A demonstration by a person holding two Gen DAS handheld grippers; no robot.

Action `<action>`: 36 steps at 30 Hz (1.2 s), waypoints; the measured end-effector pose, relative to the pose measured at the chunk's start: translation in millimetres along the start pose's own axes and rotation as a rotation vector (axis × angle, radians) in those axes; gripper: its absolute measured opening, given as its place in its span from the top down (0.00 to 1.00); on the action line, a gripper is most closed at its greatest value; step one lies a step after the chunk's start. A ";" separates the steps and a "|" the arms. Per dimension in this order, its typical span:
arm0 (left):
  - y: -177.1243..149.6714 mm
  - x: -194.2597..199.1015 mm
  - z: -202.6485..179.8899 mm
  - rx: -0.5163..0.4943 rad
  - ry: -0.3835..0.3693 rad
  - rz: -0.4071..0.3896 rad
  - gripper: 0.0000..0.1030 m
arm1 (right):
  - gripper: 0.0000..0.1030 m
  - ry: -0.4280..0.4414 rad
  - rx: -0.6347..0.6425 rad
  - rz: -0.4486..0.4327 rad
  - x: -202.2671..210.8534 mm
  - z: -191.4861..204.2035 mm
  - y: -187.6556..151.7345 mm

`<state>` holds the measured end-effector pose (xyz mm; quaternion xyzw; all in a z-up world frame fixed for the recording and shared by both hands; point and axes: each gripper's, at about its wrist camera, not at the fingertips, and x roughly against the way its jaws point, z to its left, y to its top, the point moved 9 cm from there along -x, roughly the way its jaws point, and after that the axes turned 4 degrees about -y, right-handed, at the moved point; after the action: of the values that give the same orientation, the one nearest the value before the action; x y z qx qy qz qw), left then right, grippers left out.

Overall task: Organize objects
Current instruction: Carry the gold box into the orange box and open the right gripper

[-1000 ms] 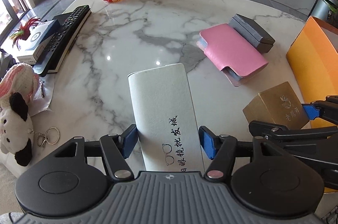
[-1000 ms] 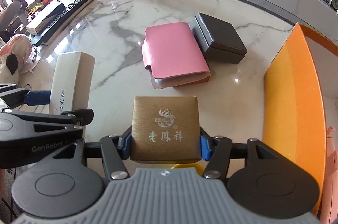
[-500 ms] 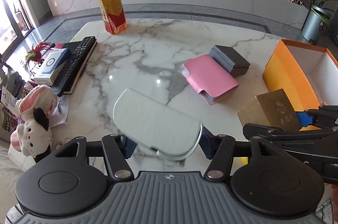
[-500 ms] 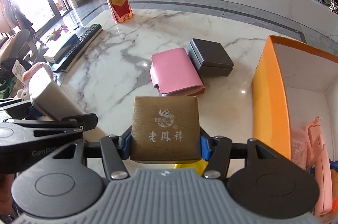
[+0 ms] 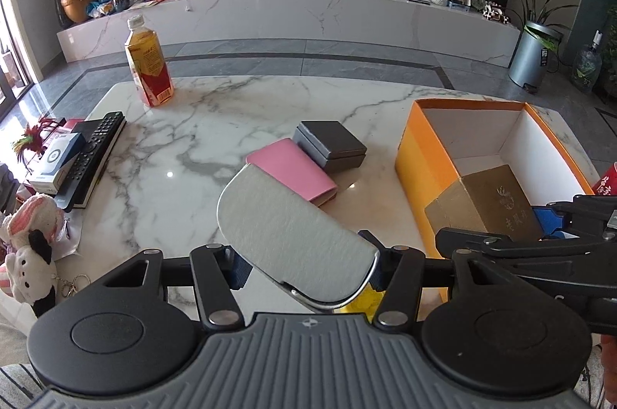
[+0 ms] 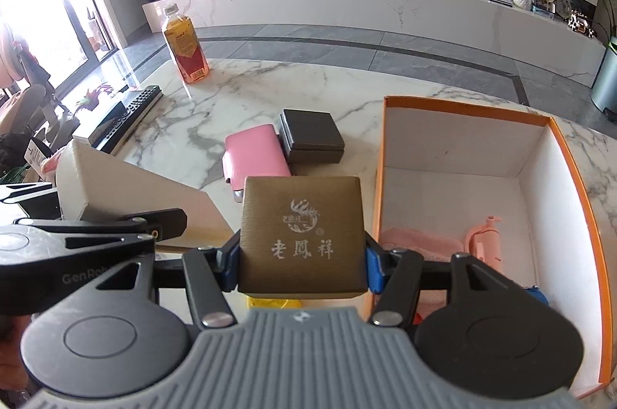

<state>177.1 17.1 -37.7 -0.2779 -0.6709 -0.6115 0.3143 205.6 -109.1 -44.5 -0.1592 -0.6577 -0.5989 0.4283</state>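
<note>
Left gripper (image 5: pixel 306 268): black linkage arms, round black discs either side, silver pivot screws, blue pads, ribbed grey housing with small cross mark. Right gripper (image 6: pixel 302 256): same build. "GenRob" lettering in grey on left gripper's black side arm.

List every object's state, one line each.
glasses case: shut, lifted, tilted in left gripper, whose jaws just closed further
gold box: shut, held by right gripper
orange box: open
grey box: shut
bottle: capped, upright
</note>
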 end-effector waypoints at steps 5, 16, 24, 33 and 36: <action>2.0 5.2 -9.7 -0.028 0.008 -0.010 0.38 | 0.41 0.015 -0.035 -0.021 11.3 -13.0 -4.1; 9.4 14.1 -12.5 -0.004 0.000 -0.031 0.38 | 0.41 -0.047 -0.097 0.050 23.8 -82.7 -30.7; 7.9 16.2 -28.7 -0.026 -0.026 -0.030 0.38 | 0.41 0.014 -0.092 0.241 -9.9 -74.5 -73.9; 5.1 12.3 -35.8 -0.033 -0.029 -0.020 0.38 | 0.40 0.011 -0.071 0.286 -22.7 -75.1 -87.0; 6.0 12.3 -40.5 -0.037 -0.037 -0.020 0.38 | 0.40 -0.002 -0.058 0.280 -22.1 -75.3 -86.5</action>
<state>177.1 -22.7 -22.2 -0.2883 -0.6677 -0.6218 0.2905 184.0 -192.0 -123.9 -0.2625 -0.6119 -0.5518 0.5022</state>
